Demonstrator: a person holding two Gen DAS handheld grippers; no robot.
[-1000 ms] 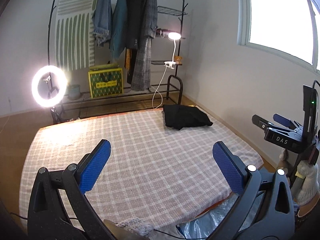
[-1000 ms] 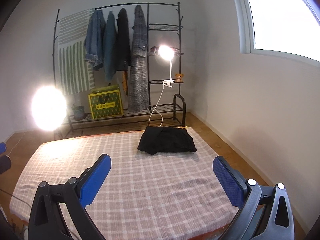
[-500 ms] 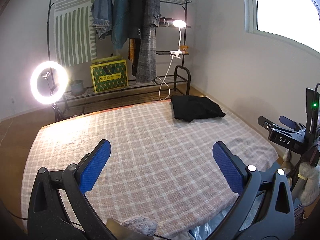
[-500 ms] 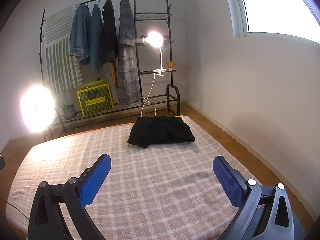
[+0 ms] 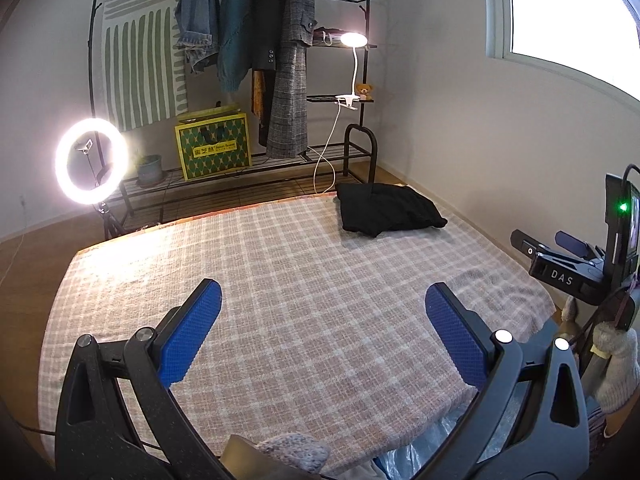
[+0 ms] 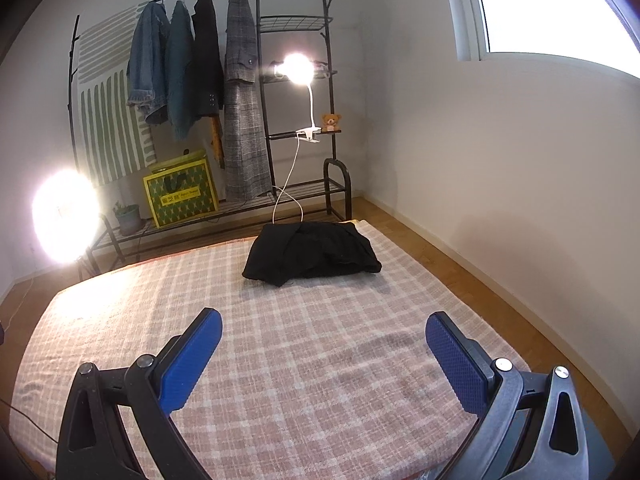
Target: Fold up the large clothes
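A folded black garment [image 5: 386, 210] lies at the far right corner of the plaid-covered bed [image 5: 280, 280]; it also shows in the right wrist view [image 6: 312, 254]. My left gripper [image 5: 322, 312] is open and empty above the bed's near part. My right gripper [image 6: 322, 342] is open and empty over the bed [image 6: 280, 360], well short of the garment. The right gripper's body shows at the right edge of the left wrist view [image 5: 576, 264].
A clothes rack [image 5: 248, 40] with hanging jackets and a coat stands behind the bed. A ring light [image 5: 92, 160] glows at the left. A clip lamp [image 6: 298, 68], a yellow-green box [image 5: 214, 146] and a potted plant [image 5: 149, 168] are on the rack. The wall [image 6: 500, 160] runs along the right.
Both grippers have tilted downward and moved forward a little, so the bed and black garment sit higher and nearer. Both stay open and empty.
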